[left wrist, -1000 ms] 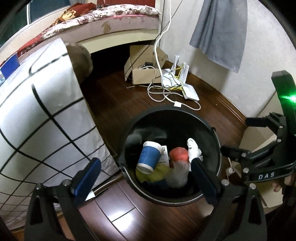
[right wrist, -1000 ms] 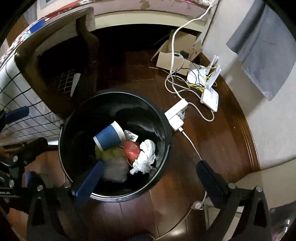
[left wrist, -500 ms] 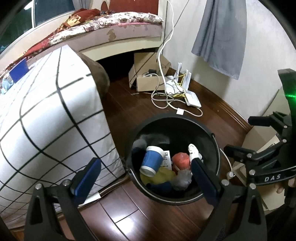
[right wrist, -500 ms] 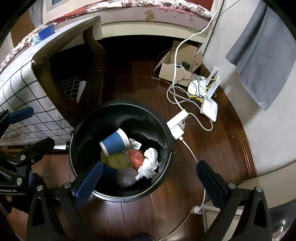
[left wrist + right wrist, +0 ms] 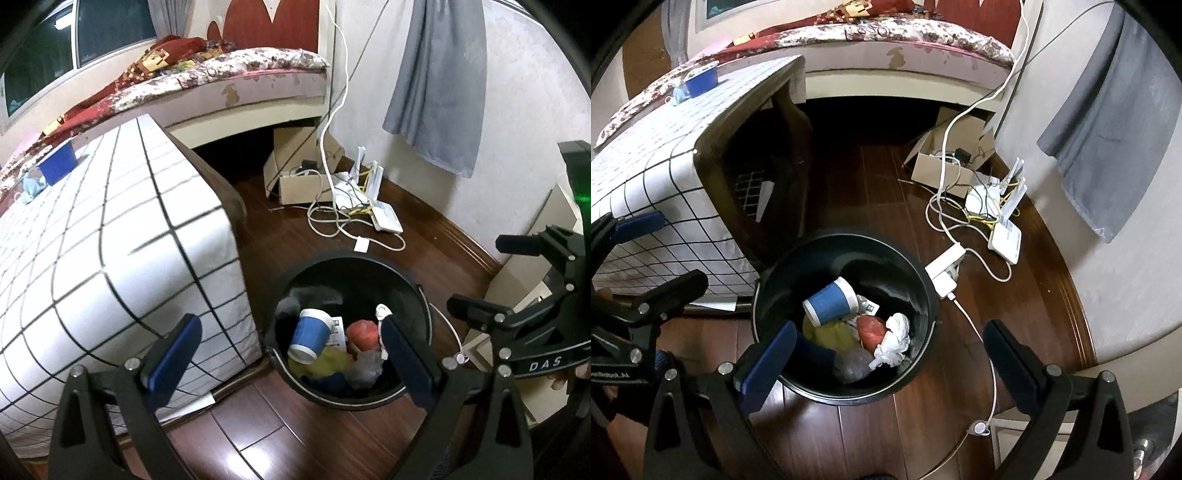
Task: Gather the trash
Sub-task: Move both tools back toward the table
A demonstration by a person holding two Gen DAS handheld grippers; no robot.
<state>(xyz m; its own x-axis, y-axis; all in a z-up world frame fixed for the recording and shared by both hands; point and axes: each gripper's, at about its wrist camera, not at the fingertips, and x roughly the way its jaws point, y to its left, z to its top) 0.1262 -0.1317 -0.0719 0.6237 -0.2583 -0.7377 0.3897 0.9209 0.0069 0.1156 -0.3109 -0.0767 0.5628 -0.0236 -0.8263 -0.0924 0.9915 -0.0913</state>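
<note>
You held both claws spread and empty above the bin (image 5: 846, 317), left claw (image 5: 291, 354) and right claw (image 5: 886, 360). A blue cup (image 5: 57, 162) and mask (image 5: 31, 184) remained on the counter (image 5: 110, 229); best approach level, pinching the cup's wall gently.

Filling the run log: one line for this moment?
left gripper open, empty | right gripper open, empty | round black bin holds blue paper cup

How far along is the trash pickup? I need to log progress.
Done: the black bin holds a blue paper cup, crumpled tissue and wrappers. In hand: nothing; both tongs, left and right, are open. Left: another blue cup and a face mask on the checkered table.
</note>
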